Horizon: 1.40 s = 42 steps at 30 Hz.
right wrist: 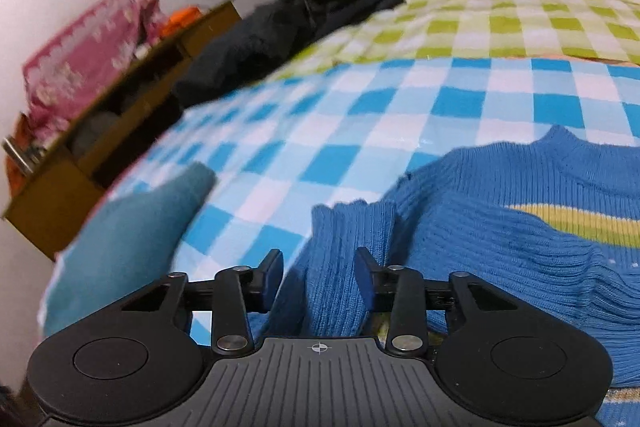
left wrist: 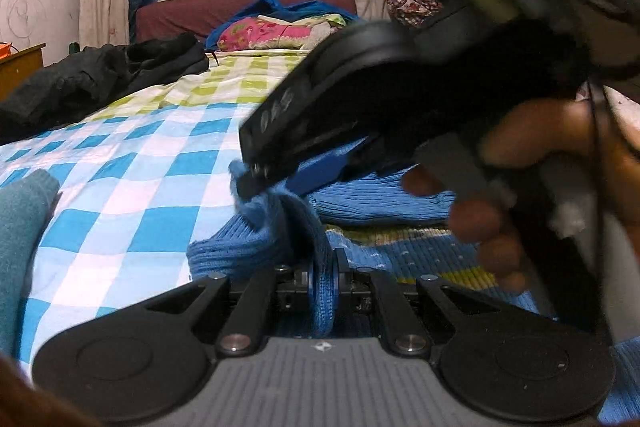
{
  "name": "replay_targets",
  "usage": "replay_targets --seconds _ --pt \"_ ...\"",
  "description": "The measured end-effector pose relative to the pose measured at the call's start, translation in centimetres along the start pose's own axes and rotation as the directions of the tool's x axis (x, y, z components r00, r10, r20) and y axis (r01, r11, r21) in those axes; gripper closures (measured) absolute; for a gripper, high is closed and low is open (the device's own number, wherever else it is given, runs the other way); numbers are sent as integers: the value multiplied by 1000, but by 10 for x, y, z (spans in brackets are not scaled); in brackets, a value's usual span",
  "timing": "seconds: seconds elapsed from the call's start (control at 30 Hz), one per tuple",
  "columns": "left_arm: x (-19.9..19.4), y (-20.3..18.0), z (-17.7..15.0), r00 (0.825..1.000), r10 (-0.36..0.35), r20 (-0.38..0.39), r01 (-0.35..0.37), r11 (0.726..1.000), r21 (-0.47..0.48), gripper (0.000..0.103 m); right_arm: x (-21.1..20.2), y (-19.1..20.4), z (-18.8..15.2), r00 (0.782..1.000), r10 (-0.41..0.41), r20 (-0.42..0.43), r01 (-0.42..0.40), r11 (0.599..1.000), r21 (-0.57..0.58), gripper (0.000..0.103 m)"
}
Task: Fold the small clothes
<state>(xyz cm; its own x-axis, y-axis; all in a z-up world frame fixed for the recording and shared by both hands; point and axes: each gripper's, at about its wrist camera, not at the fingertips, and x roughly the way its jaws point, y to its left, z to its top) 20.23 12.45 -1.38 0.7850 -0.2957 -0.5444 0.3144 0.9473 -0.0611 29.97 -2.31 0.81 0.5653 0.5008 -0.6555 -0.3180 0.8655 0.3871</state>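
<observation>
A blue knitted sweater (right wrist: pixel 500 211) was spread on the checked bedsheet (right wrist: pixel 400 99), near a folded teal garment (right wrist: pixel 120 239) that lay to the sweater's left in the right wrist view. A ridge of the sweater's ribbed edge was clamped tightly in the left gripper (left wrist: pixel 322 279), whose jaws were closed on the knit. The right gripper (right wrist: pixel 320 279) was seen with its jaws partly apart, a fold of the sleeve (right wrist: pixel 340 255) lying between them; contact by the pads was not evident. In the left wrist view the right gripper (left wrist: pixel 256 183) appeared just above the sweater, held in a hand (left wrist: pixel 540 187). The fold would likely be served best if the sleeve were pinched through both layers before being carried across the sweater's body, with the left hold kept taut.
</observation>
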Motion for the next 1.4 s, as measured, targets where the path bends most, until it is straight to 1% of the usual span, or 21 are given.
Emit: replay_targets --seconds 0.03,0.07,0.1,0.2,0.27,0.33,0.4,0.5,0.53,0.63,0.73,0.87,1.0,1.03,1.1,1.13,1.2,1.27,1.3,1.37,1.4 --pt "-1 0 0 1000 -1 2 1 1000 -2 88 5 0 0 1000 -15 -17 15 1000 -3 76" --pt "0 1 0 1000 -2 3 2 1000 -5 88 8 -1 -1 999 -25 -28 26 1000 4 83" --pt "-2 1 0 1000 -5 4 5 1000 -10 88 10 -5 -1 999 -27 -35 28 999 30 87" --pt "-3 2 -1 1000 -8 7 9 1000 -13 88 5 -23 0 999 28 -22 -25 990 138 88" --pt "-2 1 -1 1000 -11 5 11 1000 -11 88 1 -34 1 998 69 -12 -66 980 190 86" --pt "-2 -1 -1 1000 -12 2 12 1000 -8 88 -1 -39 1 997 76 -2 -73 975 209 86" --pt "-1 -2 -1 1000 -13 1 13 1000 -5 88 -3 -40 3 996 86 8 -86 971 222 82" --pt "-1 -2 -1 1000 -17 -2 17 1000 -2 88 -2 -42 6 991 136 23 -137 956 259 82" --pt "-2 -2 -1 1000 -17 -3 17 1000 -1 88 -1 -41 7 992 127 23 -129 958 257 82" --pt "-4 -3 -3 1000 -20 -4 20 1000 0 88 4 -34 9 998 56 -7 -54 975 217 83" --pt "-4 -2 -3 1000 -22 -3 22 1000 -1 88 9 -34 8 998 57 -36 -49 976 212 81" --pt "-1 -3 -1 1000 -20 -2 20 1000 4 88 10 -31 9 998 23 -50 -14 985 173 81" --pt "-3 -4 0 1000 -11 1 11 1000 9 88 16 -32 10 997 29 -72 -15 984 179 82" --pt "-3 -4 0 1000 -7 1 7 1000 13 88 16 -32 11 997 26 -73 -13 984 175 85" --pt "-4 -6 1 1000 4 5 -4 1000 22 88 14 -33 11 997 25 -68 -13 984 178 95" --pt "-5 -6 1 1000 8 5 -8 1000 26 87 11 -35 12 998 27 -60 -15 983 182 95" --pt "-5 -8 4 1000 14 8 -14 1000 26 82 2 -41 14 999 28 -28 -22 981 195 96" --pt "-7 -8 7 1000 17 18 -17 1000 21 70 -12 -51 17 999 30 21 -34 976 216 96" --pt "-8 -9 9 999 19 28 -19 1000 21 66 -21 -56 19 998 33 45 -43 972 232 96" --pt "-10 -12 12 998 25 50 -26 999 30 52 -39 -69 23 995 32 99 -57 964 261 96" --pt "-11 -15 15 997 27 66 -30 999 39 49 -51 -77 25 990 28 136 -65 959 277 96"
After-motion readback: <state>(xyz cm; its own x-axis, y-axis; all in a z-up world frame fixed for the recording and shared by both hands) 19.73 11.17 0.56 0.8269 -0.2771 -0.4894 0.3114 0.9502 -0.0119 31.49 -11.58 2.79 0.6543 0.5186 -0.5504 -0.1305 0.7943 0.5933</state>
